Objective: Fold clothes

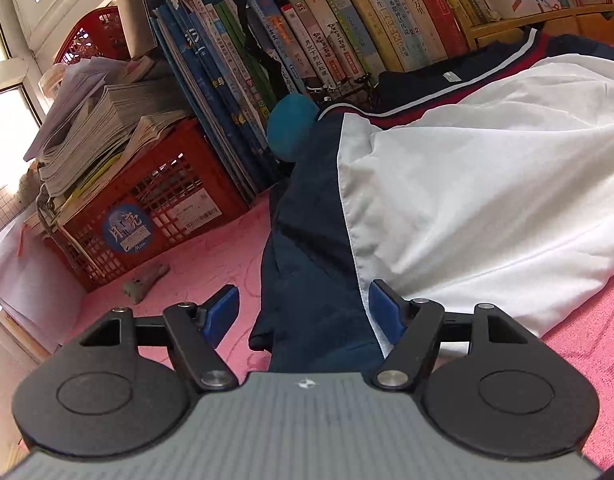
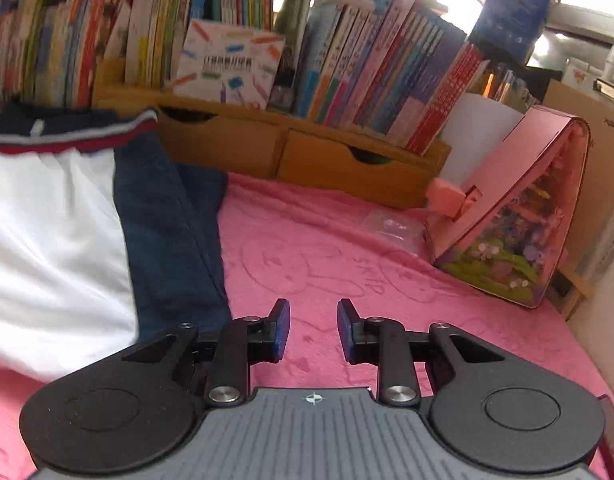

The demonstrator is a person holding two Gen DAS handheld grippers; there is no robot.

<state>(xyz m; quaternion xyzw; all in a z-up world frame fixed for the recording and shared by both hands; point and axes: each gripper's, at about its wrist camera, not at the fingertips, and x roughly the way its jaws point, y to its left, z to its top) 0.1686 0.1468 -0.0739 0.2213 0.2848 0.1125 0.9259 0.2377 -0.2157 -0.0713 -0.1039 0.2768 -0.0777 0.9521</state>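
Pink cloth [image 1: 211, 264] covered the tabletop, and on it lay the garment [image 1: 487, 184], white in the body with navy sleeves and a red-and-white striped collar [image 1: 527, 42] toward the books [image 1: 347, 40]. In the left wrist view the left gripper [image 1: 303, 314] hung low over one navy sleeve [image 1: 307, 240], its blue-padded fingers [image 1: 223, 314] spread wide with the sleeve's end between them; the pads did not press on the fabric. In the right wrist view the right gripper [image 2: 313, 330] stood over bare pink cloth just beside the other navy sleeve [image 2: 167, 232], its fingers [image 2: 281, 330] apart by a narrow gap and holding nothing. A red crate [image 1: 147, 216] stacked with papers stood left of the garment, wooden drawers [image 2: 307, 156] sat under the book row, and a pink triangular box [image 2: 519, 216] rested at the right.
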